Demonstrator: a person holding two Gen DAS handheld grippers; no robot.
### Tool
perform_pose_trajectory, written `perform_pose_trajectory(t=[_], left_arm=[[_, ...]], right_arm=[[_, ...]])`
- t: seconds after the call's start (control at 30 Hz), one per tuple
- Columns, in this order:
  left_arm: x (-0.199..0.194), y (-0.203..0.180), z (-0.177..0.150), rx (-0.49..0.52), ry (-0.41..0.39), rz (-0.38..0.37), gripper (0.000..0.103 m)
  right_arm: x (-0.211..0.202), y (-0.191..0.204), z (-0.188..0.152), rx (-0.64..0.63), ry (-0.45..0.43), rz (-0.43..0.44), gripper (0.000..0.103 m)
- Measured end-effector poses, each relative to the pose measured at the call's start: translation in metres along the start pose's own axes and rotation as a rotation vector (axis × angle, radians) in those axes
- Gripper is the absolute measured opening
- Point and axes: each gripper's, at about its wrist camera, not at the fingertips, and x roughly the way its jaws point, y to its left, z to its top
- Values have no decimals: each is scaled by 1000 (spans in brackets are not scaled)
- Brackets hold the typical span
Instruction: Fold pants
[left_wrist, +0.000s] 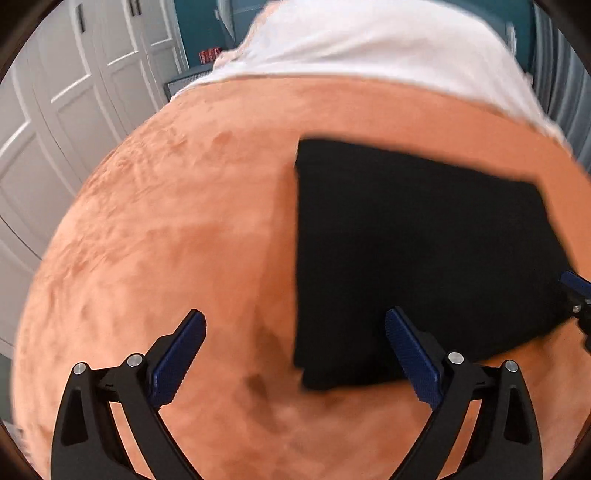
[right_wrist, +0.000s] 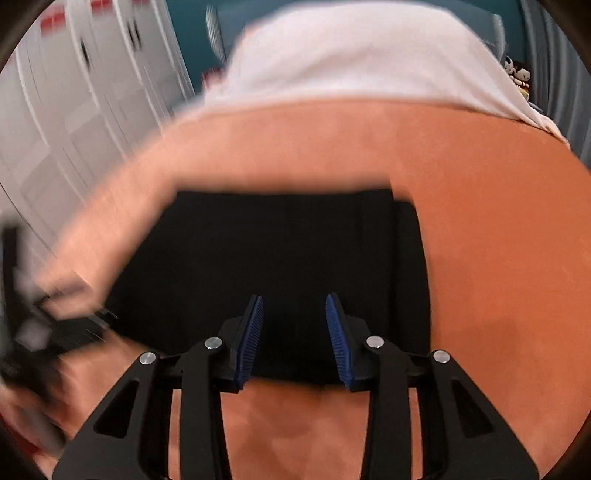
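The black pants (right_wrist: 273, 273), folded into a compact rectangle, are seen lying on the orange blanket (left_wrist: 166, 240), directly ahead of the right gripper (right_wrist: 294, 339), whose fingers are spread and empty. The left gripper (left_wrist: 295, 354), likewise spread wide, is offset: only its right finger overlaps the cloth.

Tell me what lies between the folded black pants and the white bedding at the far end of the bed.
Only bare orange blanket: both wrist views show an empty strip separating the black pants from the white bedding.
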Motion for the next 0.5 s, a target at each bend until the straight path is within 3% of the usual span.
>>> perform_pose_trajectory(t=[0.07,0.17,0.2,0.23,0.3,0.5], left_arm=[[-1,5,-8,6,43,26,96],[-45,5,-17,14,-2,23,91],[-64,5,-16,31,-30,37,92],[-84,3,-21,50,-60,46,94],[-133,-3,-36,77,-121,67,94],[-249,-15,-85,58,-216,41,98]], right_arm=[[1,-8,-10,9,-9,9,30],[-54,-4,-7,129,-23,18,33],[-72,-2,-10,154,-44,40,42],[-97,3,-16,171,-77,41,60],[-140,16,-29,180,-134,-19,78],[-231,52,-74,177,-258,-129,85]])
